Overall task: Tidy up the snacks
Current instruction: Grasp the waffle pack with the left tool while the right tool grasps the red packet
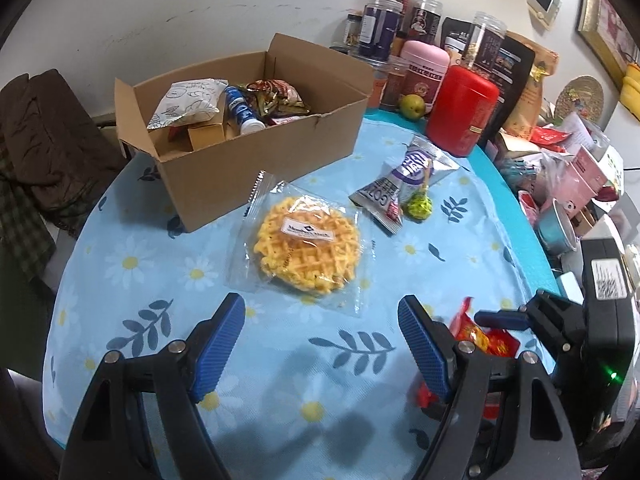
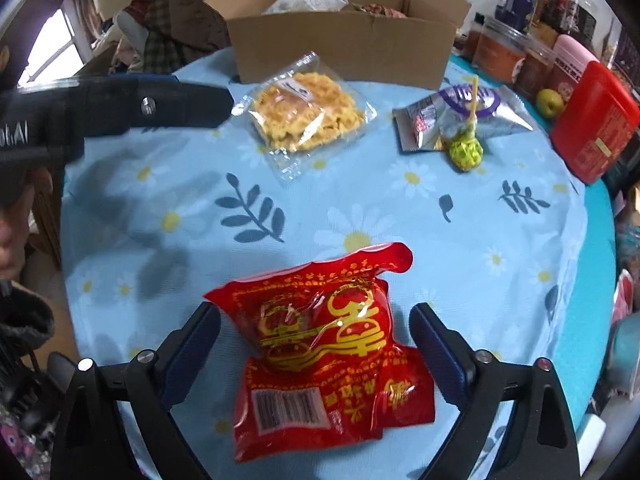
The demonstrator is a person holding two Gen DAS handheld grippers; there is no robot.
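A red snack packet [image 2: 328, 344] with gold print lies flat on the blue flowered tablecloth [image 2: 460, 232]. My right gripper [image 2: 314, 312] is open with a finger on each side of the packet, pads apart from it. My left gripper [image 1: 320, 312] is open and empty just short of a clear-wrapped waffle [image 1: 308, 252]. Beyond the waffle stands an open cardboard box [image 1: 256, 168] holding several snacks. A silver-purple packet [image 1: 408, 176] and a green lollipop [image 1: 418, 206] lie to the box's right. In the left wrist view the red packet [image 1: 480, 336] shows partly behind my finger.
Jars [image 1: 380, 24], a red tin [image 1: 460, 108] and a green pear [image 1: 412, 106] crowd the table's back right. More packets and boxes [image 1: 580, 168] are piled off the right edge. Brown clothing [image 1: 48, 140] lies left of the round table.
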